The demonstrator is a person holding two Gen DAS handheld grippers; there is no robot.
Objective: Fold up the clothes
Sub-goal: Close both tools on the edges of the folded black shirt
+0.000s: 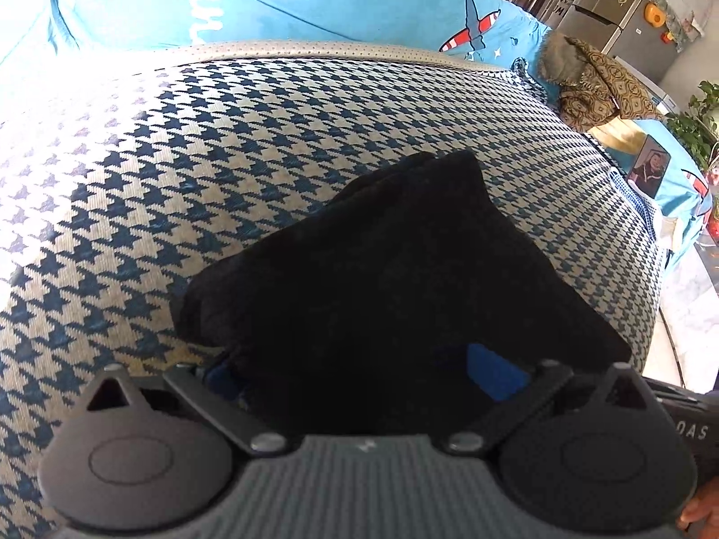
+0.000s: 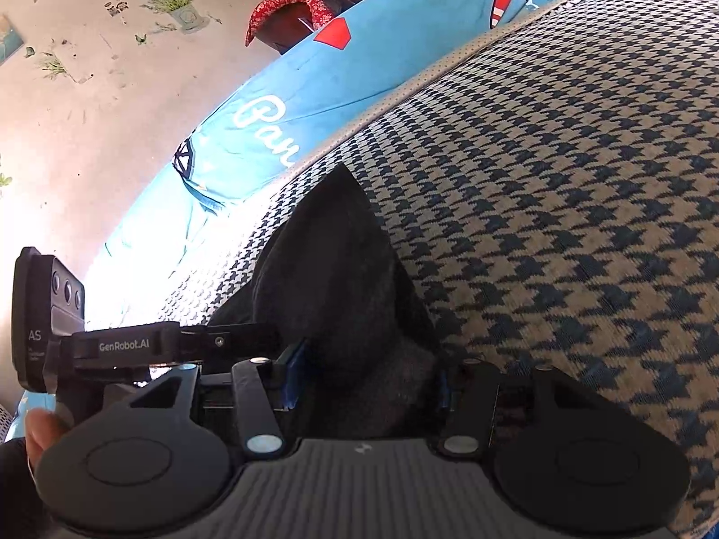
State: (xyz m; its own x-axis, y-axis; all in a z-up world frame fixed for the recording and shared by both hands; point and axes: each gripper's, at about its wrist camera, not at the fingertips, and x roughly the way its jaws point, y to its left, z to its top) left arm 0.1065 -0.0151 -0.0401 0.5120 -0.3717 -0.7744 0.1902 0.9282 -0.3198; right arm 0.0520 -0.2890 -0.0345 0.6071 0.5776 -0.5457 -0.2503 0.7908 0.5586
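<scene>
A black garment, folded into a thick wedge, lies on a houndstooth cloth spread over the bed. My left gripper is open, its blue pads wide apart at the garment's near edge and the fabric draped between them. In the right wrist view the same black garment runs away from me, and my right gripper is shut on its near end. The left tool's housing reaches in from the left, held by a hand.
A blue sheet printed with planes covers the bed beyond the houndstooth cloth. A brown patterned garment with fur trim lies at the far right corner. A fridge and plants stand behind it.
</scene>
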